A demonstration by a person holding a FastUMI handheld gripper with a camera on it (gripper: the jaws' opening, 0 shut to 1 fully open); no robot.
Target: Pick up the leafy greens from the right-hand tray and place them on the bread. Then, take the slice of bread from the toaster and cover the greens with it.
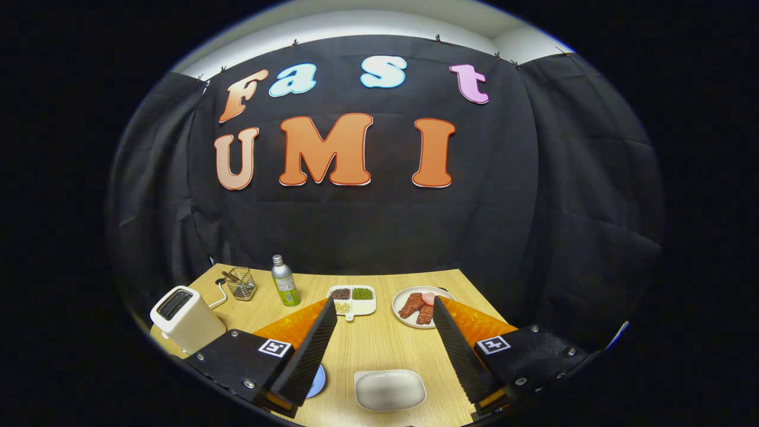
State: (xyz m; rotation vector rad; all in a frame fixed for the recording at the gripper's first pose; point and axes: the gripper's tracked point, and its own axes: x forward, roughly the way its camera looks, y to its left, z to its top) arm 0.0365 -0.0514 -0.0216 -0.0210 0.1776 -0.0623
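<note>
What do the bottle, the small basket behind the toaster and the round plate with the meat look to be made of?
The bottle looks like metal: dull silvery neck and cap, green label around the body. The basket looks like thin wire mesh, see-through with utensils inside. The round plate looks like glossy white ceramic, though melamine is possible. The tongs hang open above the table.

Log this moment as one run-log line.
gripper: open, holding nothing, above table | toaster: beside one finger | divided tray: beyond fingers | white dish: between fingers, empty
</note>
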